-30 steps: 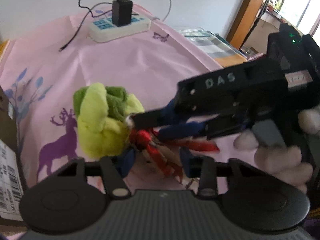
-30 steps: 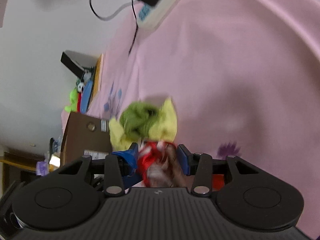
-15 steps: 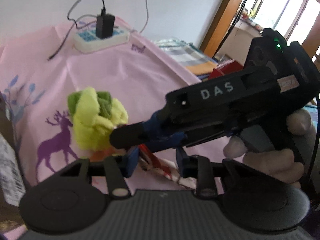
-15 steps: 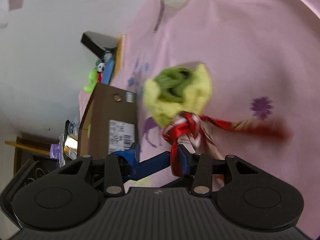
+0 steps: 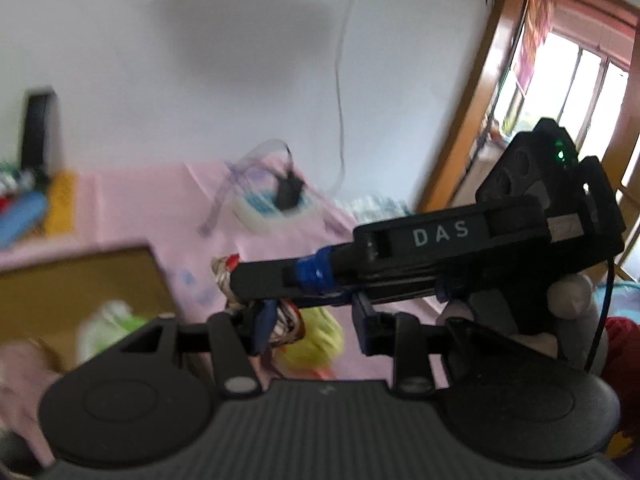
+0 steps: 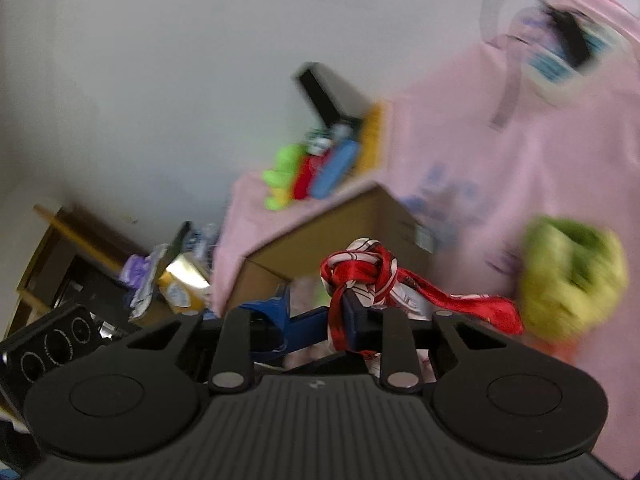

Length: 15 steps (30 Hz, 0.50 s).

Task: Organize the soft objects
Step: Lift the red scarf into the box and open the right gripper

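Observation:
A red-and-white knotted scarf (image 6: 360,272) hangs in the air, held between both grippers. My right gripper (image 6: 316,312) has its jaws closing, with the scarf wrapped over its right finger. In the left wrist view that black gripper (image 5: 244,284) reaches in from the right, and the knot sits at its tip. My left gripper (image 5: 312,316) has narrow jaws with scarf folds (image 5: 288,322) against its left finger. Its blue-taped finger (image 6: 304,320) meets the scarf. A yellow-green cloth (image 6: 572,276) lies on the pink cover (image 6: 520,160) below.
An open cardboard box (image 6: 340,224) stands just beyond the scarf, with soft things inside (image 5: 108,320). A power strip with a black adapter (image 5: 280,200) lies at the back of the cover. Bright toys (image 6: 312,168) are stacked by the wall. A person's hand (image 5: 568,300) grips the right gripper.
Both grippers rose and swung toward the box, lifting the scarf off the pink cover. The yellow-green cloth stayed behind. The right jaws narrowed around the scarf.

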### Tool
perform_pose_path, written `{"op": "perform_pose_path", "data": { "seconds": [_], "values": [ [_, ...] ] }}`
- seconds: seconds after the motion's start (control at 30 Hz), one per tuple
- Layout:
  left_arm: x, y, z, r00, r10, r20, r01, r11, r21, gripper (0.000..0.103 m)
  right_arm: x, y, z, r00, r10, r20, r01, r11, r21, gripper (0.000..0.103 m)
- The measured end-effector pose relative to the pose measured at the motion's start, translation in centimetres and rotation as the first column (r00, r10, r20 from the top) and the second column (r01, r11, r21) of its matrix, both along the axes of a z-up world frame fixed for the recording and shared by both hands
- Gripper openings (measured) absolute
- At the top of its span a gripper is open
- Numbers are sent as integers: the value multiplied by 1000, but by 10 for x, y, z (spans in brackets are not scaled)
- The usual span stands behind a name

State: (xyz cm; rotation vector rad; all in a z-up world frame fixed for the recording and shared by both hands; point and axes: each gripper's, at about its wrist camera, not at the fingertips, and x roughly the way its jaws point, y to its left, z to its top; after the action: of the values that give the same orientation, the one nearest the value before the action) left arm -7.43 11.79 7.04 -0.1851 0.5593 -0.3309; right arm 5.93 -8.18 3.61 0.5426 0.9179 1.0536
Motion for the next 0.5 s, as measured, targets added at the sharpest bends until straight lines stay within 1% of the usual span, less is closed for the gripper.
{"op": "perform_pose_path", "data": {
  "seconds": [0.07,0.17,0.27,0.37,0.43,0.5],
  "values": [
    [-10,20,16,998,36,52,-36,999,10,29,-2,23,16,998,34,50,-35,999,37,8],
    [-30,54,34,988,99,119,-102,994,24,29,-5,63,38,989,88,118,-99,992,84,9],
    [-46,85,41,978,151,143,-158,987,38,29,-13,98,52,973,141,183,-162,981,108,9],
    [-52,112,30,974,202,105,-208,977,49,29,-18,137,47,962,192,194,-216,970,110,9],
    [-52,127,14,971,235,49,-238,970,60,29,-20,159,35,962,220,164,-236,968,85,9],
    [-51,137,-7,965,262,-18,-260,963,73,29,-25,182,20,960,244,136,-251,967,40,9]
  ]
}}
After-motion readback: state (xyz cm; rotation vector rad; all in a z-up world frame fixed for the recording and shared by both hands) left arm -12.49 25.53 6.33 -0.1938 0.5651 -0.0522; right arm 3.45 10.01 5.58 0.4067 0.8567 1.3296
